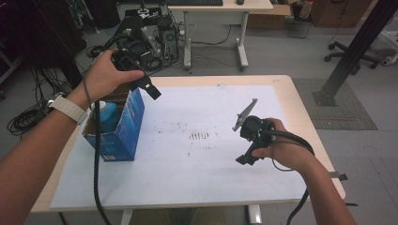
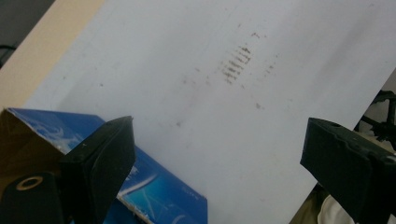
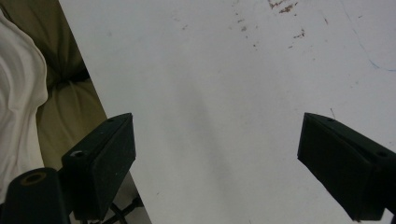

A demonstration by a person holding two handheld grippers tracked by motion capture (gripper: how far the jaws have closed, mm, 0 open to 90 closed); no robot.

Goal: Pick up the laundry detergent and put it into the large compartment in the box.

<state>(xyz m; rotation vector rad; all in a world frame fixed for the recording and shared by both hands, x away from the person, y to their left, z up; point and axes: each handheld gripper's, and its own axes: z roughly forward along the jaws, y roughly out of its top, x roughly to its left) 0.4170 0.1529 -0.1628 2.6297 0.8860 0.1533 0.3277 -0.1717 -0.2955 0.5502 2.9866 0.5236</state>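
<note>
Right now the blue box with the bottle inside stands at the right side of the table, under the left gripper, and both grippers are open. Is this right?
Not quite. The blue box stands at the left side of the table, as the high view shows. The rest holds: the bottle is inside, the left gripper is above the box, and it and the right gripper are open.

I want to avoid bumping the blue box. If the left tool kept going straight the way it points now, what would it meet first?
Probably the white sheet on the table, not the blue box. The left tool is open, and the box edge sits low beside one jaw, off the line. Depth is hard to judge.
</note>
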